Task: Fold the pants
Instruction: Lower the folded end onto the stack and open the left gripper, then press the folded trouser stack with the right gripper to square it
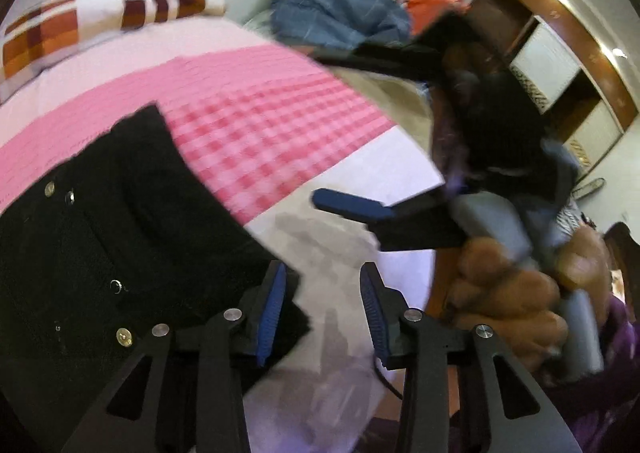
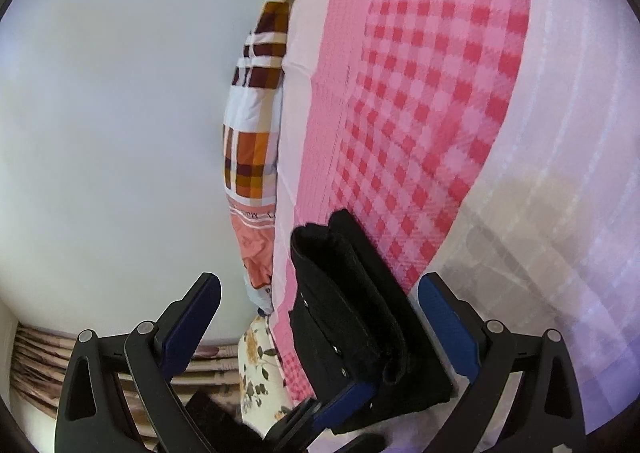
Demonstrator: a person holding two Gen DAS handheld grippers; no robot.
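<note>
Left gripper (image 1: 324,317) jaws parted, empty, one finger at folded black pants (image 1: 120,237).

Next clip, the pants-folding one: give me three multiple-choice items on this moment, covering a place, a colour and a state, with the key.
1. Where do the black pants lie?
A. on the pink checked bedspread
B. on the floor
C. on a chair

2. What colour are the pads on the left gripper?
A. red
B. blue
C. white

3. How do the left gripper's jaws stand?
A. clamped on a pillow
B. shut tight on nothing
C. apart, no cloth between them

Key: 1 A, the pants rest flat on the bedspread; 2 B, both pads are blue; 3 C, pale sheet shows in the gap between the pads.
</note>
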